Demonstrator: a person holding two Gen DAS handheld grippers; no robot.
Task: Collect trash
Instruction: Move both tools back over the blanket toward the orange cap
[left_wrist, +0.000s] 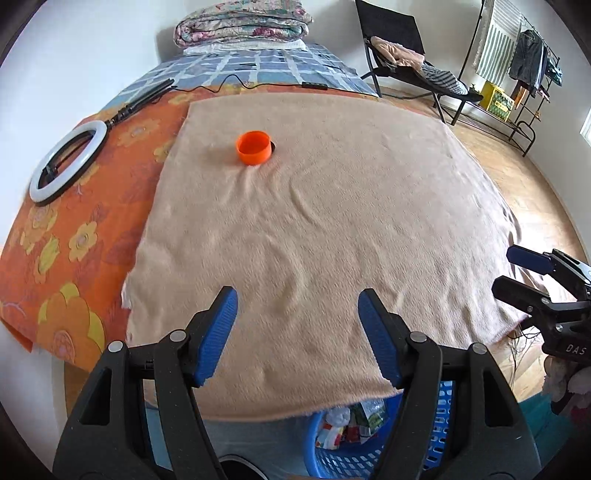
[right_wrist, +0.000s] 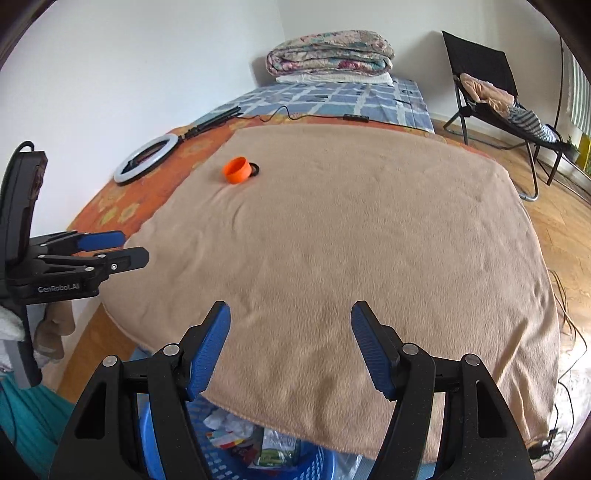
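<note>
- "GenRobot.AI" stands in pale letters on the black body of the left gripper (right_wrist: 110, 251), seen from the right wrist.
- "DAS" stands on the right gripper (left_wrist: 517, 273) body; further letters are cut off.

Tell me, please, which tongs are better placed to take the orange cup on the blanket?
Left, probably. The orange cup lies on the left part of the blanket, almost straight ahead of the open left tongs. The right tongs, also open, would have to cross over.

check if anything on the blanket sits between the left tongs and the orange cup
Nothing visible does. Only bare, wrinkled tan blanket lies between the open left tongs and the orange cup. A small black ring lies just past the cup, out of the path.
</note>
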